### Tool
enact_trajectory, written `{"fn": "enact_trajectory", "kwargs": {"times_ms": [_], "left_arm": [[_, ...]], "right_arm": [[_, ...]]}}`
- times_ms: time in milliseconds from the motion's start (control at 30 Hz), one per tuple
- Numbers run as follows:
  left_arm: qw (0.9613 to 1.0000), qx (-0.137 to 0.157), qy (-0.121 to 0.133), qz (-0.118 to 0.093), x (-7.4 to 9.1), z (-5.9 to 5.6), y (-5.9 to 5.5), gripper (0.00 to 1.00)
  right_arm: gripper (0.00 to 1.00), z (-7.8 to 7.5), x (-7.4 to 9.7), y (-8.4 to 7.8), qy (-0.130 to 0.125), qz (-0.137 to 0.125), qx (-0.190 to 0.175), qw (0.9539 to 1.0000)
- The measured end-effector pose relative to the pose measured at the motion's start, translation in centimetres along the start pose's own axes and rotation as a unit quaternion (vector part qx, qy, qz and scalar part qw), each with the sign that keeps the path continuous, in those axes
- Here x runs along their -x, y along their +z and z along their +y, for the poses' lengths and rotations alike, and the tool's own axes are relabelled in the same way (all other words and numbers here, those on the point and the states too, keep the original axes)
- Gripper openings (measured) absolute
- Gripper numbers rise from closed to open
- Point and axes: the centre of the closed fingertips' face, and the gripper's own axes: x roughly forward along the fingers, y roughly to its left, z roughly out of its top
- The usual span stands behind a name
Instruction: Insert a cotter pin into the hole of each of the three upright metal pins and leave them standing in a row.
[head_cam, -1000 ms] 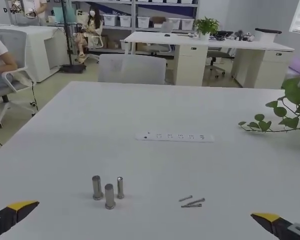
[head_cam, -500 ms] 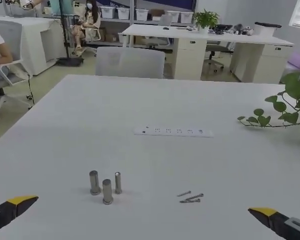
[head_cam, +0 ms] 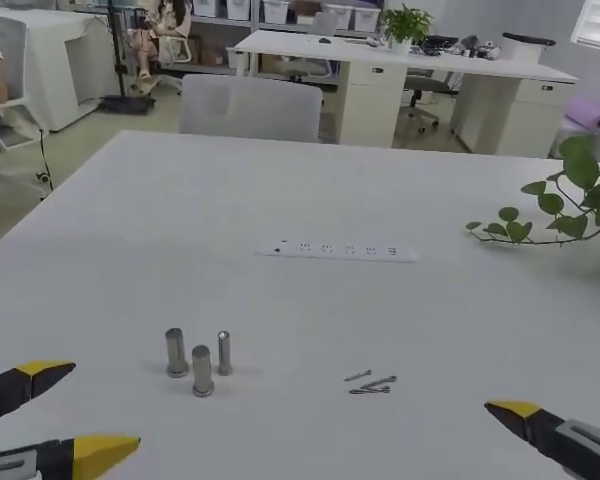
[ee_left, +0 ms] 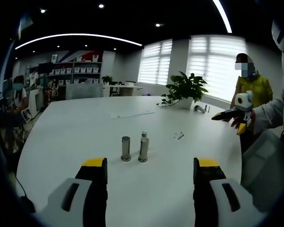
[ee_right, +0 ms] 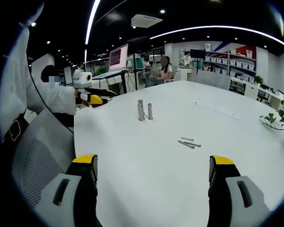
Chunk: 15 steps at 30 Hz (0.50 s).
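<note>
In the head view, 3 metal pins (head_cam: 201, 358) stand upright in a tight cluster on the white table (head_cam: 310, 190), and the cotter pins (head_cam: 371, 384) lie loose to their right. In the left gripper view, the left gripper (ee_left: 150, 163) is spread wide and empty, with the metal pins ahead. In the right gripper view, the right gripper (ee_right: 154, 163) also gapes empty, short of the cotter pins.

Metal pins (head_cam: 200, 358): upright on the table (head_cam: 280, 180), clustered together.
Cotter pins (head_cam: 370, 383): lying at 3 o'clock from the metal pins, apart.
Power strip (head_cam: 340, 250): 1 o'clock, farther back.
Plant (head_cam: 570, 195): 2 o'clock, far right edge.
</note>
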Motion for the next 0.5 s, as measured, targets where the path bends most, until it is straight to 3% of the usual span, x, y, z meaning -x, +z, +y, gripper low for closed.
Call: {"fn": "enact_trajectory", "kwargs": {"times_ms": [267, 500], "left_arm": [[0.9998, -0.02, -0.003, 0.008, -2.4, 1.8, -0.5, 0.6], [0.9997, -0.017, -0.004, 0.015, -4.2, 3.5, -1.0, 0.5]], "right_arm": [[1.0, -0.5, 0.0, 0.0, -0.004, 0.006, -0.002, 1.0], [1.0, -0.6, -0.2, 0.2, -0.006, 0.013, 0.006, 0.9999]]}}
